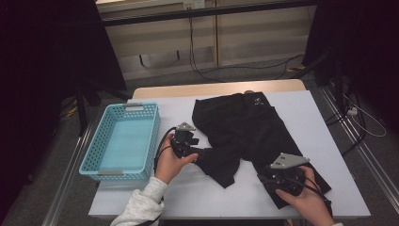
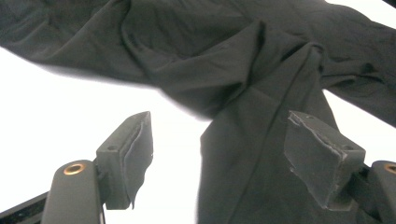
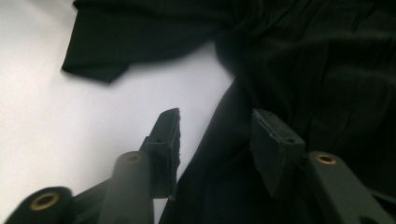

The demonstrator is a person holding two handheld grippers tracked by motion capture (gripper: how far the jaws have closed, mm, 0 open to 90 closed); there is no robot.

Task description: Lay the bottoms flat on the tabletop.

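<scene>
The desk (image 1: 329,141) carries black trousers (image 1: 244,127) spread over its middle and right, waistband at the far edge, legs running toward the person; one leg bends and crumples toward the left, the other lies straighter down to the near right corner. A blue basket (image 1: 123,141) stands empty just left of the cloth. Judged from this, folding has hardly begun: no tidy fold shows, nothing is in the basket, and flattening, folding and stowing all seem left to do. The left gripper (image 1: 184,143) sits at the crumpled leg; in the left gripper view its fingers (image 2: 128,154) stand wide apart, with the leg lying between them and neither pad pressing it. The right gripper (image 1: 281,176) hangs over the near end of the other leg; its fingers (image 3: 273,144) are parted, astride the cloth's edge without pinching it.
</scene>
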